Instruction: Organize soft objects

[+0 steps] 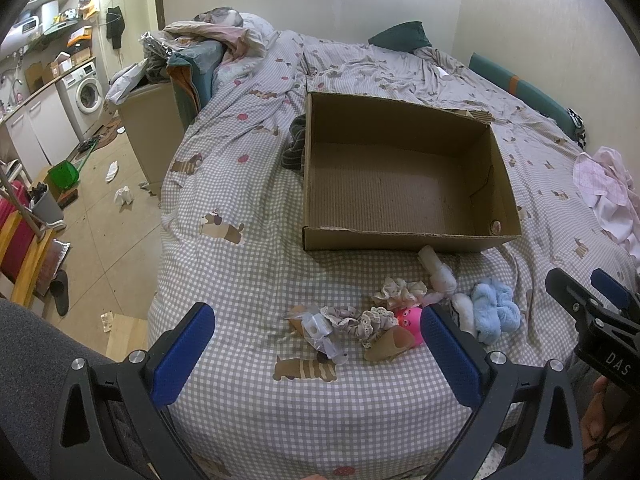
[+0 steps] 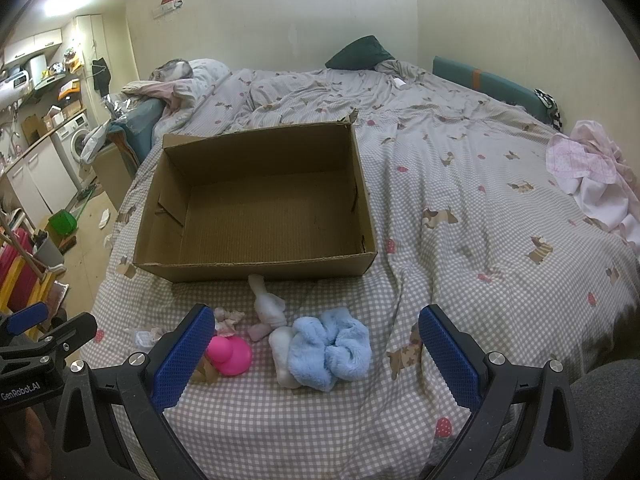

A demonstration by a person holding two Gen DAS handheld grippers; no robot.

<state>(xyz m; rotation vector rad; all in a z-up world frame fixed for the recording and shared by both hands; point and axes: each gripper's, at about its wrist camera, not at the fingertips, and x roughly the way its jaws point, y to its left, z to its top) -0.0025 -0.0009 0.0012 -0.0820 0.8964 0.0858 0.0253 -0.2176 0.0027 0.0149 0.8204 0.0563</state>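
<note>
An empty cardboard box (image 1: 404,236) (image 2: 256,270) sits on the checked bedspread. In front of it lies a row of soft things: a fluffy blue piece (image 1: 494,310) (image 2: 330,350), white socks (image 1: 436,270) (image 2: 269,304), a pink rubber toy (image 1: 412,318) (image 2: 232,354), frilly beige scrunchies (image 1: 396,294), a brown slipper (image 1: 390,344) and a clear plastic item (image 1: 320,332). My left gripper (image 1: 316,356) is open and empty, hovering near the scrunchies. My right gripper (image 2: 312,354) is open and empty above the blue piece; it also shows at the right of the left wrist view (image 1: 588,292).
Pink clothes (image 1: 608,196) (image 2: 592,176) lie at the bed's right. A dark green pillow (image 2: 360,56) and heaped bedding (image 1: 216,36) lie at the far end. A dark striped cloth (image 1: 294,144) lies left of the box. The bed's left edge drops to a cluttered floor (image 1: 100,216).
</note>
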